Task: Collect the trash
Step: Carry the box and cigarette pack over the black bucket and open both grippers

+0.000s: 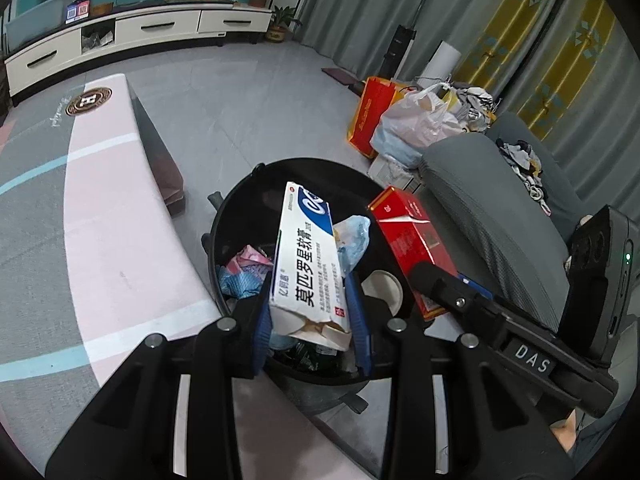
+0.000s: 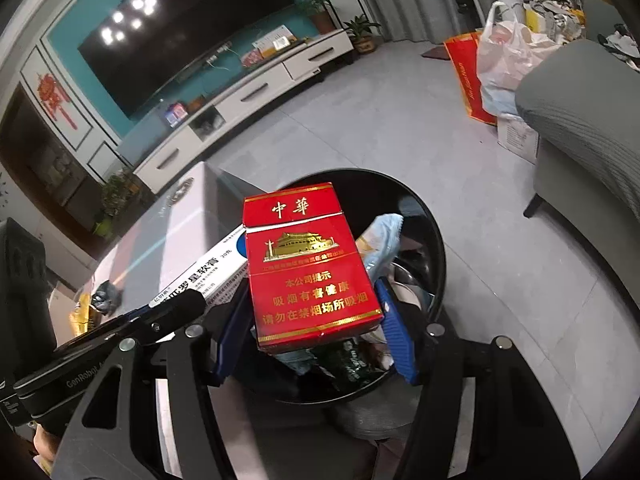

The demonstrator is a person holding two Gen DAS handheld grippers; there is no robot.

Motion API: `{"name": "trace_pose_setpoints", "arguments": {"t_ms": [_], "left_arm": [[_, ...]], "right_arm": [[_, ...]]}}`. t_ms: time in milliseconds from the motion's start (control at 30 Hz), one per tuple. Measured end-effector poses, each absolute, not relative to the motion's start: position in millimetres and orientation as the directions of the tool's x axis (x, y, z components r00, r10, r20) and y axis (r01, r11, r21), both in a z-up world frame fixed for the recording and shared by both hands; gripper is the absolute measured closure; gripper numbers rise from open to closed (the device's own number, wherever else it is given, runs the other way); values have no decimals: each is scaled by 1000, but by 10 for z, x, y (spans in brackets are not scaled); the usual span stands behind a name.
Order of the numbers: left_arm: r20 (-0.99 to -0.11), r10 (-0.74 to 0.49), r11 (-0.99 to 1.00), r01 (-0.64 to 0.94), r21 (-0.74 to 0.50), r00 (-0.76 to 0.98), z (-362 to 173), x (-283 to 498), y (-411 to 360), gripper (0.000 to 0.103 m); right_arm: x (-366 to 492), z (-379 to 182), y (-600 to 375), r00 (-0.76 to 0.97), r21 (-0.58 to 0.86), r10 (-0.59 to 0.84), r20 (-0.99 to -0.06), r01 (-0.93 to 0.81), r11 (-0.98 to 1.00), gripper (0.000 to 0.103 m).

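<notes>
My left gripper [image 1: 310,320] is shut on a white and blue medicine box [image 1: 308,256] and holds it over the black trash bin [image 1: 240,204]. My right gripper [image 2: 316,332] is shut on a red cigarette pack [image 2: 308,264], also held over the bin [image 2: 424,216]. The pack shows in the left wrist view [image 1: 412,236], to the right of the white box. The white box shows in the right wrist view [image 2: 208,276], left of the pack. The bin holds several wrappers, a crumpled blue wrapper [image 1: 354,236] and a paper cup [image 1: 384,284].
A pink and grey table [image 1: 112,240] is left of the bin, with crumpled trash [image 2: 96,304] on it. A grey sofa [image 1: 492,216] stands right. Bags [image 1: 412,120] sit on the floor beyond. A TV cabinet [image 1: 140,36] lines the far wall.
</notes>
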State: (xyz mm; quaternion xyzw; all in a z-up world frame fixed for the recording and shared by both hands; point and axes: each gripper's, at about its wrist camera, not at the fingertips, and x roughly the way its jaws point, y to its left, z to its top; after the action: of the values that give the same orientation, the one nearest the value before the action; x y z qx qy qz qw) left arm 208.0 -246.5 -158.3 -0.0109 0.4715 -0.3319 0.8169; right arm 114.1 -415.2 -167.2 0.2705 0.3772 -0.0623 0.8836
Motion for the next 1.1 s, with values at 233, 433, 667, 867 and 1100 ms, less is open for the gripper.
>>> {"name": "trace_pose_setpoints", "arguments": {"t_ms": [233,433,667,867,1100], "left_arm": [[-784,-530,790,523,-319,323,-1715,2158,-2565,67],[-795,-522,796,510,-325,310,-1802,2212,-2602,67],[-804,-512,805,496,-327,301,-1858,2248,-2620,67],[-805,-511,806,492,-328,301,-1856,2259,-2633,67],[-793,-520,803,498,-328,317,-1800,2257,-2636,67]], "right_arm": [[1232,-1843,-4209,677,450,120,-726,337,827,42],[1301,-1863,-4159,670,456,135,-730,329,827,42],[1363,-1891,-4150,663,459,145,-734,327,826,42],[1364,-1929,-4177,651,456,140,-746,346,820,42],[1366,-1962,-4203,648,465,142,-748,360,809,42]]}}
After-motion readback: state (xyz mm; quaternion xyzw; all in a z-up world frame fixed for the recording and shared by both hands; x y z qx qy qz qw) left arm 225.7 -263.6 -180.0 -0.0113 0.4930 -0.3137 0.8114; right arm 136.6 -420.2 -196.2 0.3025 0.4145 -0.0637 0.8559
